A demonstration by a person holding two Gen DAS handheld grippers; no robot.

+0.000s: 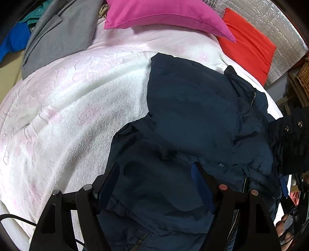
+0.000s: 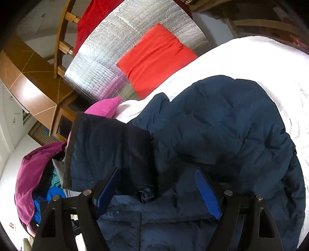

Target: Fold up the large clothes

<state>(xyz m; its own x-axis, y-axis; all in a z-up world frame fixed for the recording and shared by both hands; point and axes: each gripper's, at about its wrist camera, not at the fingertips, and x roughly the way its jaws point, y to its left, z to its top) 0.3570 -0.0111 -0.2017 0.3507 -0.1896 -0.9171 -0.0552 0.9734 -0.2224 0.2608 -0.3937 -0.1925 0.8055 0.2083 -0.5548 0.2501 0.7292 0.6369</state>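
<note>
A large dark navy padded jacket [image 1: 189, 119] lies crumpled on a white and pink fleece blanket [image 1: 67, 115]; it also fills the right wrist view [image 2: 222, 125]. My left gripper [image 1: 156, 185] is open, its blue-padded fingers spread just above the jacket's lower front beside the zipper [image 1: 244, 185]. My right gripper [image 2: 157, 187] is open too, fingers wide over the jacket's zipper front. A sleeve with a dark cuff [image 2: 108, 146] lies folded across the jacket's left side in the right wrist view.
A pink pillow [image 1: 164, 15] and a red pillow [image 1: 249, 46] lie at the bed's head against a silver foil panel [image 2: 119, 50]. A grey garment [image 1: 58, 38] and a heap of magenta, blue and teal clothes [image 2: 38, 173] lie beside the jacket.
</note>
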